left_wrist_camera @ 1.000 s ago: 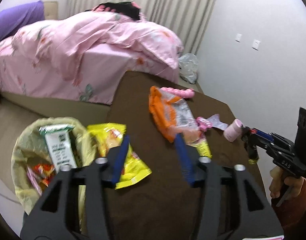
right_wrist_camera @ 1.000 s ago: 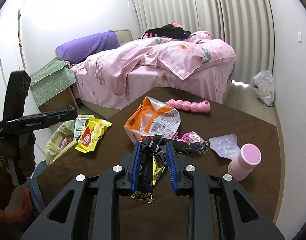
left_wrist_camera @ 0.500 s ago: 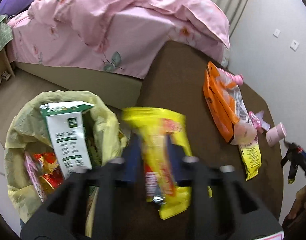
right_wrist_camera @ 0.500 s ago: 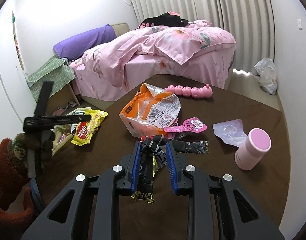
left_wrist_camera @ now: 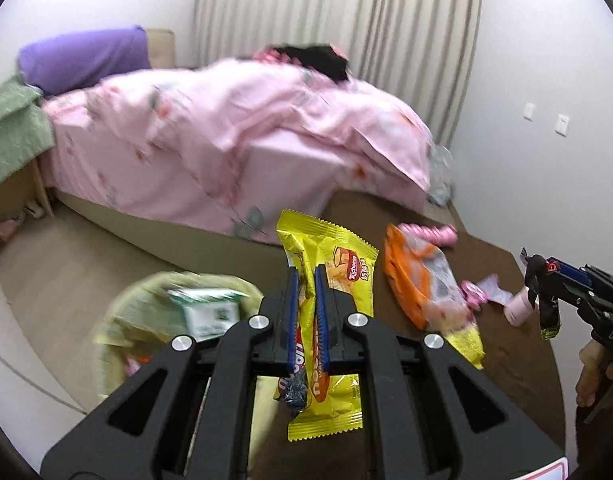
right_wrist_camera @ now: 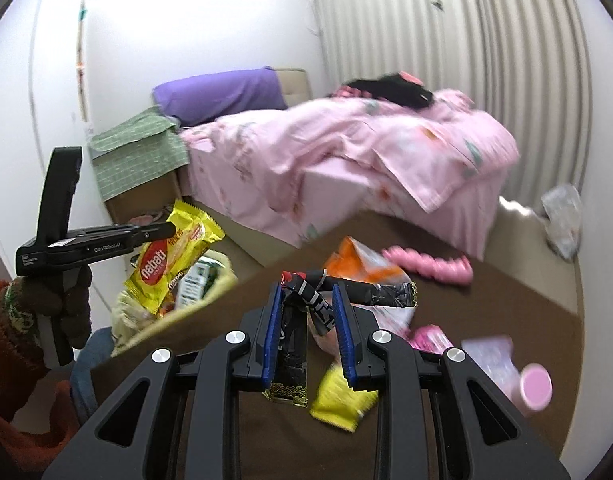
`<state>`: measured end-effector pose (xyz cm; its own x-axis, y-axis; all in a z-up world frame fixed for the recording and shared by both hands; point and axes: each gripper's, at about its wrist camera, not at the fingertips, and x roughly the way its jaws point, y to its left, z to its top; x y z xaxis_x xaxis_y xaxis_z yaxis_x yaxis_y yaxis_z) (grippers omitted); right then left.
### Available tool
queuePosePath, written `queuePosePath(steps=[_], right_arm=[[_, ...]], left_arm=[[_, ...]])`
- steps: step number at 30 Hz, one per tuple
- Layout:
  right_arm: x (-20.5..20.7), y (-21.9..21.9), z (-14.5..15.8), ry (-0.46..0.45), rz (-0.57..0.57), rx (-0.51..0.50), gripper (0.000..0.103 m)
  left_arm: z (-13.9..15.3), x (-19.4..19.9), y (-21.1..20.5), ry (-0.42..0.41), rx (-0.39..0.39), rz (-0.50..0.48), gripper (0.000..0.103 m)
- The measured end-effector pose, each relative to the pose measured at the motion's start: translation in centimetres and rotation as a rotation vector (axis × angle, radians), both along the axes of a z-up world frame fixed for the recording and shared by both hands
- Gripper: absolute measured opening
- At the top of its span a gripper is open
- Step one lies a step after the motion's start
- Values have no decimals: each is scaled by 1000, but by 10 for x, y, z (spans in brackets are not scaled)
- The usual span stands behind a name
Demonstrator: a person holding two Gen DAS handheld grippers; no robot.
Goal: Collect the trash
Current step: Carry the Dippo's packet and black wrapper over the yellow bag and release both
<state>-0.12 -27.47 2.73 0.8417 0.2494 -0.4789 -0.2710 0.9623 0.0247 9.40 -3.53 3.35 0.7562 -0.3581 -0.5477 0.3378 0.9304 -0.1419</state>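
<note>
Two black grippers with blue finger pads are each clamped on a piece of trash. In the left wrist view the left gripper [left_wrist_camera: 306, 276] sits at lower centre, its jaws closing the last bit, pads nearly together and pressing on a yellow crinkled wafer packet [left_wrist_camera: 326, 320] that runs between them, its top sticking up past the fingertips and its bottom hanging below. The lined trash bin with a pale yellow-green bag [left_wrist_camera: 126, 320] is at lower left of that frame, just beside and below the gripper, with a green-and-white carton [left_wrist_camera: 210, 312] inside. In the right wrist view the same packet [right_wrist_camera: 174, 256] hangs at left centre, over the bin [right_wrist_camera: 146, 320].

The right gripper [right_wrist_camera: 308, 292] at lower centre of its own view has its jaws a narrow way apart, gripping a black glossy wrapper [right_wrist_camera: 290, 344], crumpled at the top, that dangles below the pads. Beyond its fingertips, on the brown table [right_wrist_camera: 506, 280], lie an orange-and-clear plastic bag [right_wrist_camera: 362, 260], a pink segmented toy [right_wrist_camera: 426, 264] and, at lower right, a pink-capped small bottle [right_wrist_camera: 534, 388].
</note>
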Motion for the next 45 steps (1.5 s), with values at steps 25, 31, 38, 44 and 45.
queuePosePath(steps=[25, 31, 38, 44, 45], right_arm=[[146, 177, -31, 188, 456, 79, 25], [165, 195, -65, 255, 498, 61, 25], [161, 203, -97, 272, 534, -18, 26], [160, 207, -110, 287, 532, -64, 34], [159, 208, -111, 290, 536, -66, 40]], left_arm=[[-62, 10, 161, 91, -165, 333, 8], [-87, 31, 161, 160, -193, 323, 8], [-109, 40, 158, 222, -216, 315, 8], [-106, 38, 169, 226, -266, 350, 42], [-102, 37, 170, 217, -261, 361, 44]])
